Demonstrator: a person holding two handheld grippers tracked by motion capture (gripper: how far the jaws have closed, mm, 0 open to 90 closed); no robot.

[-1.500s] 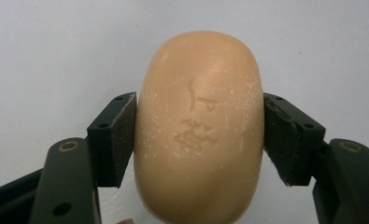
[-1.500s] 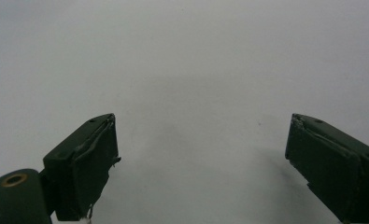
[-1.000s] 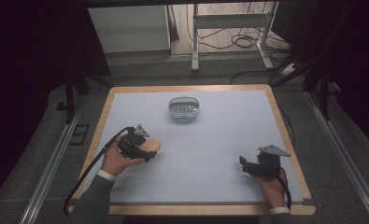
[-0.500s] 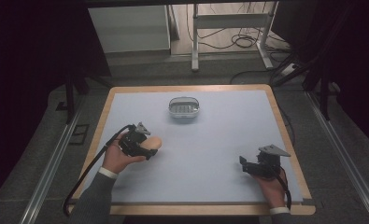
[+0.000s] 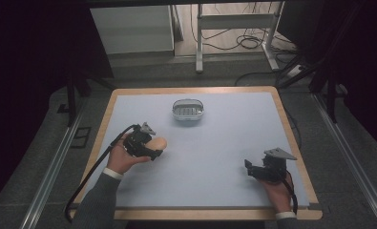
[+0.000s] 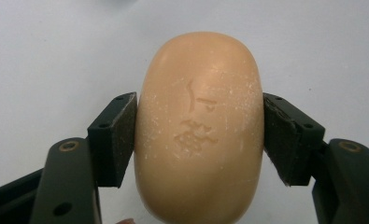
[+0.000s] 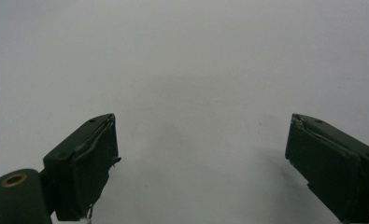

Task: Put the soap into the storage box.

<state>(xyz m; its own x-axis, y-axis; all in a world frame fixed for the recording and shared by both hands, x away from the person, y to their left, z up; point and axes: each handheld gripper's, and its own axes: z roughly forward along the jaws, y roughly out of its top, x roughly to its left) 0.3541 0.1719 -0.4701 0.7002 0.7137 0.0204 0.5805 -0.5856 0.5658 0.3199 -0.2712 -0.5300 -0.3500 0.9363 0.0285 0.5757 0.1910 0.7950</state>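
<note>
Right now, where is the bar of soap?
The bar of soap is clamped between the left gripper jaws on the table's left side, nearer the person than the soap dish.

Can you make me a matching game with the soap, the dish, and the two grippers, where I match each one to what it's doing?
Things:
1. soap
2. dish
3. left gripper
4. right gripper

States:
A. jaws wide apart, nothing between them
B. squeezed between two black pads
C. sits alone at the table's far side
D. shut on the orange bar

Pairs: 1-B, 2-C, 3-D, 4-A
</note>
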